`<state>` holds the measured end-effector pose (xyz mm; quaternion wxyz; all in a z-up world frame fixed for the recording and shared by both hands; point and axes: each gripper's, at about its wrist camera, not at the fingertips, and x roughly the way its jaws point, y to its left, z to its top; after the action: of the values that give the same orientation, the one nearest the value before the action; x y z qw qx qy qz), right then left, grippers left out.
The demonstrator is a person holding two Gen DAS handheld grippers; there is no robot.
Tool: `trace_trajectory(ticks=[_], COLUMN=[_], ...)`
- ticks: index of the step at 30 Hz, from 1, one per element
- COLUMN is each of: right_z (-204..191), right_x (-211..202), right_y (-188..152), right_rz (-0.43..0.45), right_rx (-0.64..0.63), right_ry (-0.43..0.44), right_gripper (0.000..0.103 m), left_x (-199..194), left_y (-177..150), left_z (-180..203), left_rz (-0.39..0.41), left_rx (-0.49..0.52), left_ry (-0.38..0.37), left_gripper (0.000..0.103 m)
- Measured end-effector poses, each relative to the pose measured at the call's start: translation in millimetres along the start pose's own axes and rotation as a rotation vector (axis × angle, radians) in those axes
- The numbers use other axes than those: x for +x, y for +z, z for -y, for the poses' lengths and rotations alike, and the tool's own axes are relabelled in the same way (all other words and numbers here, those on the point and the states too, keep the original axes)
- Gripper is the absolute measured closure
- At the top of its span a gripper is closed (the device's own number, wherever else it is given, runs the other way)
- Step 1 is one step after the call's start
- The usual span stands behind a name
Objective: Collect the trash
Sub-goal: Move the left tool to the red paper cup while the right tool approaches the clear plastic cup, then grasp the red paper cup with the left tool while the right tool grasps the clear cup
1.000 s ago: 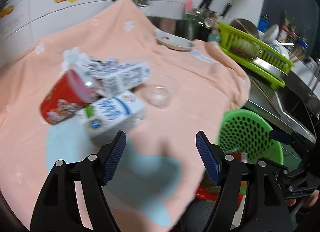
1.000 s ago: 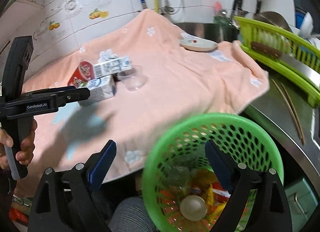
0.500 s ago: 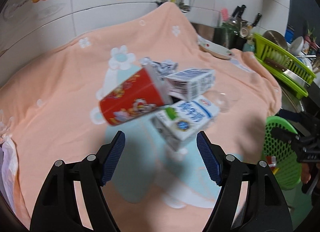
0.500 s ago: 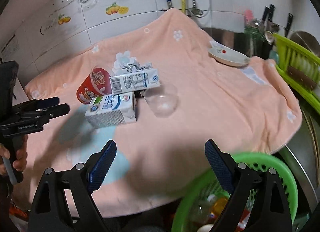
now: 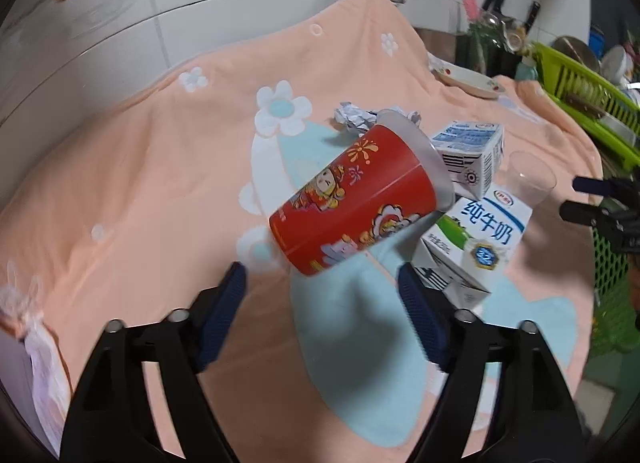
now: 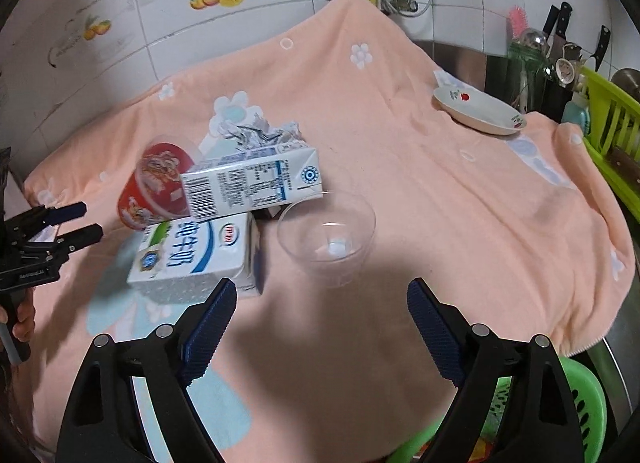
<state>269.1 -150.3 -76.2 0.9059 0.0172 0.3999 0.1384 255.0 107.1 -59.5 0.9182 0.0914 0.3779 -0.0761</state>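
While opening up, left claw (image 5: 322, 303) hovers empty just short of the tipped red cup (image 5: 356, 199), which leans on the milk cartons (image 5: 476, 231) atop the peach towel (image 5: 160, 167). Over on right wrist: right claw (image 6: 322, 311) spread wide, closing slightly, nothing gripped, clear plastic cup (image 6: 328, 235) just ahead, green basket (image 6: 580, 403) below counter edge.

My left camera looks steeply down, close on the red cup (image 5: 352, 199); my right sits nearer the counter's (image 6: 460, 199) edge, probably farther back. Both share the cartons (image 6: 252, 183).
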Motion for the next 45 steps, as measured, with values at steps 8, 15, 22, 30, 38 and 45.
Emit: trace_trajectory(ticks=[8,15,22,30,38,45], right_z=[4,1,0,2,1,0], right_x=[28,43,51,56,57,51], right_y=[10,16,21,23,24,18], right_rz=[-0.039,-0.057,-0.066,-0.065,-0.061,-0.048], right_rx=[0.007,0.008,0.013,0.038,0.035,0.033], right_ry=[-0.004,0.010,0.017,0.023,0.025,0.025], right_gripper=[0.023,0.027,0.031,0.031,0.037,0.044], left_x=[25,42,60,71,74,62], left_y=[12,24,28,34,28,21], left_z=[6,17,27,30,31,26], left_rz=[-0.001,0.000,-0.011,-0.021,0.004,0.031], left_rx=[0.195,0.334,0.450,0.460,0.482,0.422], left_ry=[-0.006,-0.017,-0.046,-0.103,-0.104,-0.118], left_gripper=[0.017,0.013,0.012,0.013,0.026,0.031])
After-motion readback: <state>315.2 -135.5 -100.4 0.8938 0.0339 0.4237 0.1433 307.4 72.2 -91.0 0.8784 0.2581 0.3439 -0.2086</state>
